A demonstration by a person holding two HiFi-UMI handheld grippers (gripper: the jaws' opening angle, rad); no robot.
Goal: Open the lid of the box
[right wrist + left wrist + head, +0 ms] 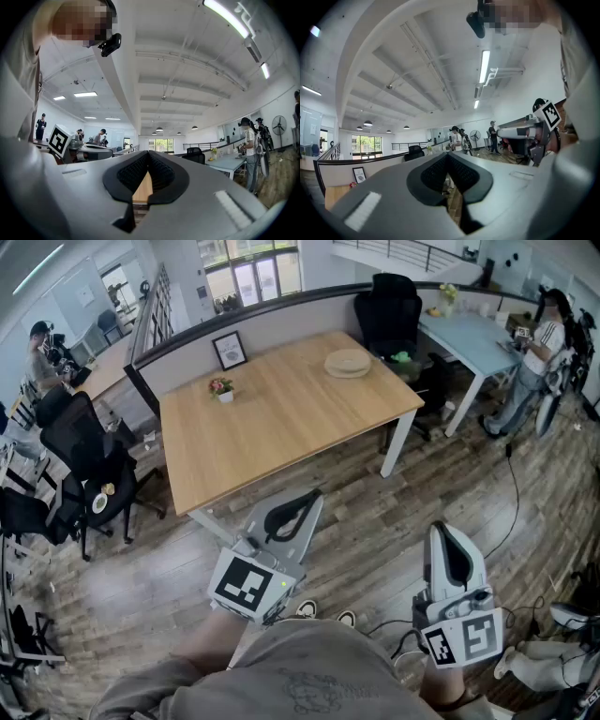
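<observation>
With the left gripper (315, 495) and right gripper (439, 530) both clenched empty, well short of the table (281, 432), step closer and part the jaws before reaching the round box (348, 363) at its far right.

Nothing readable here tbh; the little framed sign (230, 350) on the desk (281, 427), upper left of center, is way too small.
</observation>
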